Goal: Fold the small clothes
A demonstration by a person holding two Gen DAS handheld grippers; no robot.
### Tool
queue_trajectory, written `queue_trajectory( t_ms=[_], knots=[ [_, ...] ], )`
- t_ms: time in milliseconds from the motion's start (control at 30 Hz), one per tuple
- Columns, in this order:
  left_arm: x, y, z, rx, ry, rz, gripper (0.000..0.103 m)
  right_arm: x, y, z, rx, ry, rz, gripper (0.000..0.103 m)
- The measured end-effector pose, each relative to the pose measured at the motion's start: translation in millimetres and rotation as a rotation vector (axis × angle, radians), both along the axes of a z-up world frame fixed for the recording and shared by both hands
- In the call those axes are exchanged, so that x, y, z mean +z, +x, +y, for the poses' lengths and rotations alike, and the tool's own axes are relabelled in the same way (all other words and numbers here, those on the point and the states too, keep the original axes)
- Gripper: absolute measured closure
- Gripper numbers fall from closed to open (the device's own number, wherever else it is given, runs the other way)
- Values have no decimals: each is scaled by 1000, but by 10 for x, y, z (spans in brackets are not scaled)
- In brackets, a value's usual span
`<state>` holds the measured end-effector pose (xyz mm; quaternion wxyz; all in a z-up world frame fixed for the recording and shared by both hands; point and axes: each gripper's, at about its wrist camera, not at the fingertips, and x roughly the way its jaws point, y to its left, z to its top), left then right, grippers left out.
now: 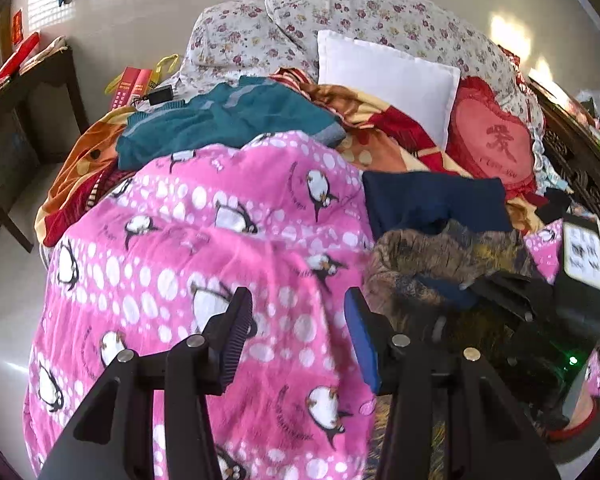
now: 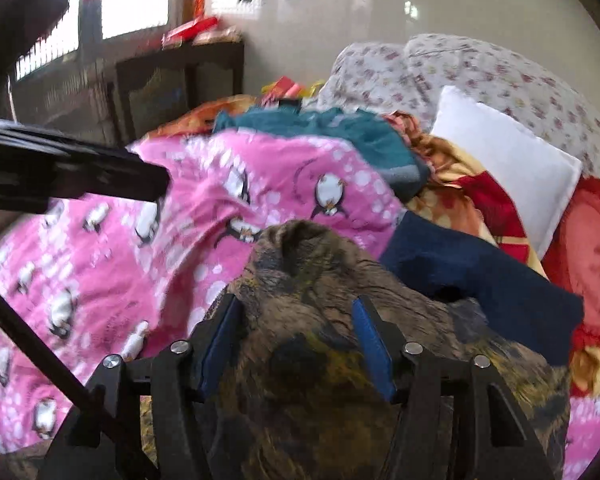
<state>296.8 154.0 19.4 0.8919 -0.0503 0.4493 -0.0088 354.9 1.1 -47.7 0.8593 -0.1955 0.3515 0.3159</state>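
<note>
Across the bed, we see a floral quilt (image 1: pixel 360 12) bunched at the head, kept clear of the working area. In front of it a pink penguin-print fleece blanket (image 1: pixel 228 248) is spread over most of the surface; we judge that it serves as the soft ground on which the clothes are folded. A teal sweater (image 1: pixel 228 120) lies at its far edge, near a white pillow (image 1: pixel 388 76), apparently waiting its turn.

The garment in hand is a mottled brown-and-olive piece (image 2: pixel 320 264), heaped loosely on the near right part of the blanket, its far end rising in a rounded hump. It touches a navy garment (image 1: pixel 432 204) just beyond it; that one lies flat and squared, and we take it for an item already folded and set aside.

The left gripper (image 1: pixel 298 320) hangs above bare pink blanket with its jaws moderately apart and nothing between them, free to pin or take an edge. The right gripper (image 2: pixel 296 308) points down onto the brown garment, its blue pads (image 2: pixel 370 344) standing apart with cloth bulging between them; we cannot see them pressing on it. We judge this to be the approach to a fresh grasp, the fold itself not yet begun.
</note>
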Motion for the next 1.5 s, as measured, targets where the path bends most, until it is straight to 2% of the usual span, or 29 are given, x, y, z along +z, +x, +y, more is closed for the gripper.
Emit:
queue_trajectory(
  t_ms=[100, 200, 300, 400, 467, 500, 533, 567, 600, 700, 767, 800, 833, 867, 900, 933, 967, 1000, 1033, 1067, 1133, 1200, 1267, 1333, 1467, 1500],
  knots=[
    [-66, -97, -31, -19, 9, 6, 56, 97, -59, 69, 13, 5, -45, 97],
    [-94, -196, -63, -25, -6, -1, 56, 227, 29, 67, -7, 110, -28, 98],
    [-91, -279, -93, -26, -26, -3, 56, 208, 160, 199, -27, 186, -4, 101],
    [-77, -404, -122, -30, -7, -8, 55, 137, 193, 310, -69, 163, -13, 101],
    [-80, -546, -127, -54, -5, -7, 48, 236, 118, 190, -48, 214, -6, 100],
    [-87, -602, -127, -62, -6, -7, 45, 283, 91, 124, -40, 222, -6, 89],
    [-109, -708, -137, -73, -13, -9, 37, 345, 55, 37, -34, 216, -17, 55],
    [-130, -772, -151, -81, -20, -8, 30, 398, 28, -44, -35, 208, -35, 35],
    [-172, -857, -183, -97, -30, -5, 29, 439, 7, -123, -37, 212, -50, 15],
    [-345, -1050, -403, -163, -27, 27, 28, 443, 35, -231, -29, 217, -20, 16],
    [-494, -1112, -614, -205, 24, 49, 27, 368, 95, -209, -39, 203, 13, 18],
    [-580, -1119, -724, -226, 60, 62, 27, 308, 121, -178, -38, 184, 33, 24],
    [-640, -1112, -784, -234, 78, 71, 27, 241, 136, -135, -34, 151, 45, 36],
    [-725, -1090, -847, -237, 96, 85, 27, 193, 128, -115, -28, 128, 47, 43],
    [-787, -1066, -874, -232, 101, 94, 27, 130, 122, -77, -21, 95, 45, 60],
    [-840, -1027, -885, -224, 101, 98, 28, 94, 121, -55, -20, 76, 43, 85],
    [-881, -982, -873, -211, 96, 101, 38, 72, 124, -37, -21, 66, 48, 93],
    [-900, -947, -842, -196, 83, 102, 49, 70, 117, -28, -27, 78, 52, 96],
    [-911, -909, -791, -181, 65, 108, 70, 92, 105, -21, -33, 87, 40, 98],
    [-900, -870, -718, -169, 34, 114, 81, 126, 91, -17, -38, 96, 24, 99],
    [-840, -827, -562, -146, -31, 113, 94, 223, 80, 12, -51, 126, -5, 100],
    [-758, -826, -392, -126, -91, 100, 94, 308, 97, 87, -48, 168, -12, 100],
    [-702, -865, -276, -94, -89, 70, 94, 352, 108, 228, -20, 195, -2, 100],
    [-711, -881, -162, -76, -120, 69, 94, 338, 89, 387, -5, 194, -13, 100],
    [-855, -866, -187, -80, -89, 111, 94, 125, 161, 546, -56, 173, 8, 100],
    [-852, -872, -199, -82, -77, 106, 92, 109, 157, 505, -72, 180, 16, 91]
  ],
)
